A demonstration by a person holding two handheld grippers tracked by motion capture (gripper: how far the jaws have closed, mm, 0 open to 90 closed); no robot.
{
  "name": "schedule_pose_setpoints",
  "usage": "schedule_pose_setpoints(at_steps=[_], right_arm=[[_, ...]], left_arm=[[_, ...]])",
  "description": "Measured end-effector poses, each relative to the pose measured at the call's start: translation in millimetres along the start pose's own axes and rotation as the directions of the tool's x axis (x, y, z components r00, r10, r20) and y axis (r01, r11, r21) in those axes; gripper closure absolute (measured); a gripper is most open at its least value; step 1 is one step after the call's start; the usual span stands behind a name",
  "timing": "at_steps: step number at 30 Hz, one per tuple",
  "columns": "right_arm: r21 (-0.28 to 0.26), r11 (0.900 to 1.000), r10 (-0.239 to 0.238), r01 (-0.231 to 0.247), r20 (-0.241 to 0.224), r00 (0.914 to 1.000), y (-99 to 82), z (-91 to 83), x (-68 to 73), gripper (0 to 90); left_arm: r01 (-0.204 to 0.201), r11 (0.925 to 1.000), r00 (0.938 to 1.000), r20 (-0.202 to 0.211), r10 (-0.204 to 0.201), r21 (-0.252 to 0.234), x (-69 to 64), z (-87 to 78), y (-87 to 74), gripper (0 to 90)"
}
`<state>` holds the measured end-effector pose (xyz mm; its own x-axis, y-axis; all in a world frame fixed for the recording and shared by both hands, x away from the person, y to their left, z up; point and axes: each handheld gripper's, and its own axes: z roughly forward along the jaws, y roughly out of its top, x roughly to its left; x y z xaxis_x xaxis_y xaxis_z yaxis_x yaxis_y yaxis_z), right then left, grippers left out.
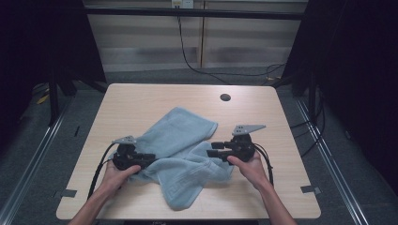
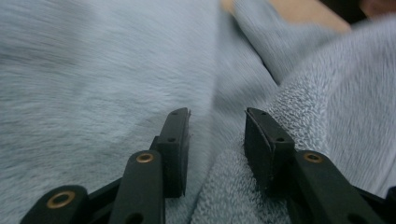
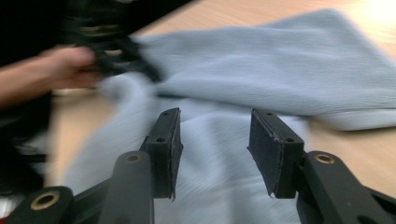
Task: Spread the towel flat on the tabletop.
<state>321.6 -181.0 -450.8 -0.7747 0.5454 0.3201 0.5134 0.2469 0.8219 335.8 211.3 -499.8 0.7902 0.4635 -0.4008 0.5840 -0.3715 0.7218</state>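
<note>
A light blue towel [image 1: 180,136] lies crumpled across the middle of the wooden table [image 1: 141,96], one end toward the front edge. My left gripper [image 1: 151,158] lies low at the towel's left side, pointing right. In the left gripper view its jaws [image 2: 217,114] stand apart over the towel [image 2: 93,70], and a raised fold lies loose between them, unpinched. My right gripper [image 1: 210,149] is at the towel's right side, pointing left. The right gripper view has its jaws [image 3: 215,114] open just above the towel [image 3: 261,60], with the other hand [image 3: 65,70] blurred beyond.
A dark round hole [image 1: 225,97] sits near the table's far edge. Bare wood shows around the towel on all sides. A black cable [image 1: 187,56] runs over the floor behind the table, and dark curtains stand to both sides.
</note>
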Motion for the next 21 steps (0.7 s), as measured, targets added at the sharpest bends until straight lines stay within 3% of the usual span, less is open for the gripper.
schedule_pose_setpoints(at_steps=[3, 4, 5, 9, 10, 11, 13, 15, 16, 17, 18, 19, 21], right_arm=[[0.075, 0.9972, -0.009, 0.004, 0.065, 0.9978, 2.5, 26.5, -15.9, 49.0], [0.075, 0.9972, -0.009, 0.004, 0.065, 0.9978, 2.5, 26.5, -15.9, 49.0], [0.116, 0.9932, -0.004, -0.006, 0.091, 0.9958, -0.6, 43.0, -26.1, 46.6], [0.14, 0.9894, 0.02, -0.037, 0.118, 0.9928, -9.1, 58.7, -35.4, 45.6], [0.186, 0.9822, 0.003, -0.027, 0.131, 0.9913, -16.7, 63.8, -34.4, 59.8], [0.174, 0.9848, -0.014, -0.009, 0.131, 0.9913, -20.3, 61.9, -32.4, 70.9], [0.156, 0.9873, 0.011, -0.028, 0.104, 0.9945, -24.6, 52.3, -29.1, 80.3], [0.172, 0.985, -0.006, -0.014, 0.117, 0.9932, -29.9, 41.5, -21.3, 81.9], [0.172, 0.985, -0.006, -0.014, 0.117, 0.9932, -29.9, 41.5, -21.3, 81.9], [0.185, 0.9826, -0.03, 0.005, 0.13, 0.991, -33.1, 28.7, -10.8, 82.0], [0.181, 0.9834, -0.035, 0.011, 0.133, 0.9905, -33.3, 21.0, -6.2, 81.9], [0.173, 0.9848, -0.035, 0.012, 0.127, 0.9913, -33.5, 12.8, -1.8, 81.9], [0.166, 0.9859, -0.04, 0.018, 0.125, 0.9914, -34.1, 4.4, 2.1, 81.9]], left_arm=[[-0.026, 0.9996, 0.9991, 0.033, 0.026, 0.011, -6.5, -1.1, -1.6, 59.4], [-0.026, 0.9996, 0.9991, 0.033, 0.026, 0.011, -6.5, -1.1, -1.6, 58.8], [-0.025, 0.9997, 0.9989, 0.04, 0.025, 0.005, -8.3, -2.6, -1.7, 58.5], [-0.041, 0.9987, 0.9985, 0.035, 0.042, -0.031, -11.2, -12.3, 2.9, 55.3], [-0.029, 0.9949, 0.9993, 0.022, 0.031, -0.096, -9.8, -22.9, 6.7, 55.1], [-0.021, 0.9922, 0.9998, 0.005, 0.022, -0.123, -7.3, -28.7, 8.3, 55.2], [0.0, 0.9864, 0.9992, -0.04, -0.007, -0.165, 0.0, -38.9, 9.9, 55.0], [0.03, 0.9779, 0.993, -0.105, -0.052, -0.207, 8.3, -46.3, 8.7, 54.6], [0.03, 0.9779, 0.993, -0.105, -0.052, -0.207, 8.3, -46.3, 8.7, 53.9], [0.022, 0.9776, 0.9829, -0.174, -0.059, -0.209, 14.9, -50.2, 6.5, 52.4], [0.016, 0.9789, 0.9765, -0.207, -0.059, -0.204, 17.6, -50.3, 5.4, 50.9], [0.026, 0.9798, 0.9731, -0.219, -0.07, -0.198, 19.8, -48.7, 4.1, 47.8], [0.034, 0.9816, 0.9742, -0.213, -0.075, -0.188, 22.2, -45.8, 2.8, 44.0]])
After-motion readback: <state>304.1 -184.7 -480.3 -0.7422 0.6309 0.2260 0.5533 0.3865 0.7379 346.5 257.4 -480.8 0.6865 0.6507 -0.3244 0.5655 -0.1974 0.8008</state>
